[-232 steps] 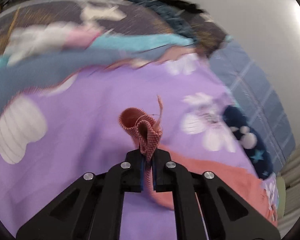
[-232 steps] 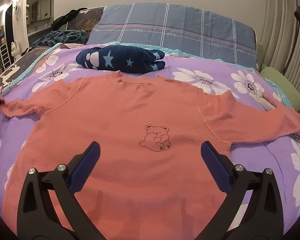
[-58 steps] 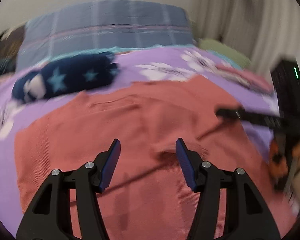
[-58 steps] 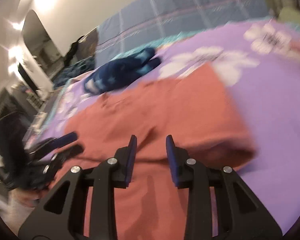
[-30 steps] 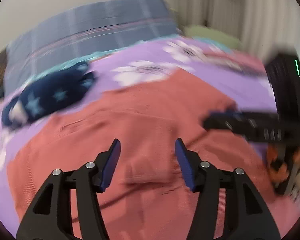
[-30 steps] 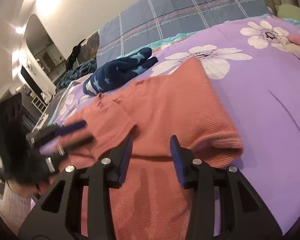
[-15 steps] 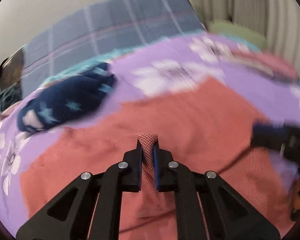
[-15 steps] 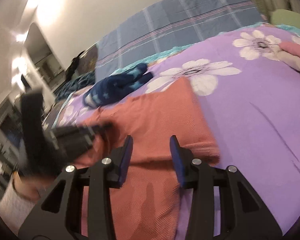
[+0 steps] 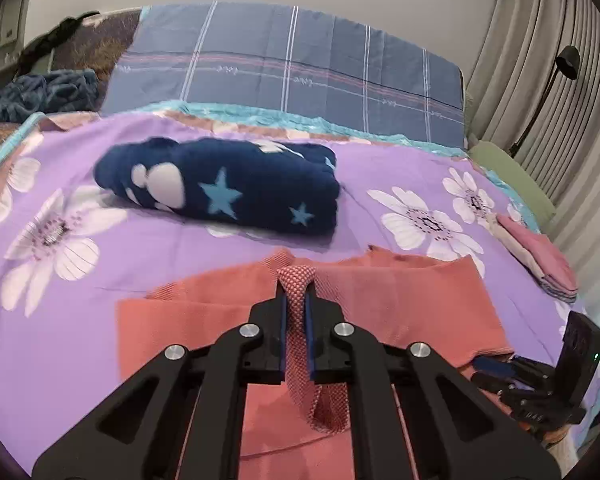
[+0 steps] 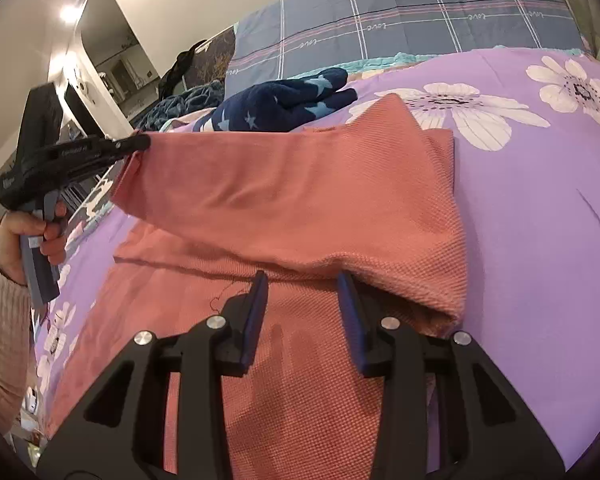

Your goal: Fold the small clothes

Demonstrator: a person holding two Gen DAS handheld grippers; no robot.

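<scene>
A salmon-pink sweater (image 9: 400, 304) lies on the purple flowered bedspread (image 9: 120, 248), its sides folded inward. My left gripper (image 9: 296, 280) is shut on the cuff of a sleeve (image 9: 296, 320) and holds it above the sweater's body. In the right wrist view that sleeve (image 10: 280, 184) stretches taut across the sweater, with the left gripper (image 10: 140, 144) pinching its end at the left. My right gripper (image 10: 302, 280) is open and empty, low over the sweater's body (image 10: 300, 380), just below the folded right edge.
A rolled navy star-patterned garment (image 9: 220, 188) lies beyond the sweater's collar. A blue plaid pillow (image 9: 300, 72) is at the headboard. Folded pink clothes (image 9: 540, 252) sit at the bed's right edge. A dark blue blanket (image 9: 40, 92) is at the far left.
My left gripper has shut on the sleeve cuff and lifted it, pulling the sleeve taut to the left. My right gripper stays open over the sweater.
</scene>
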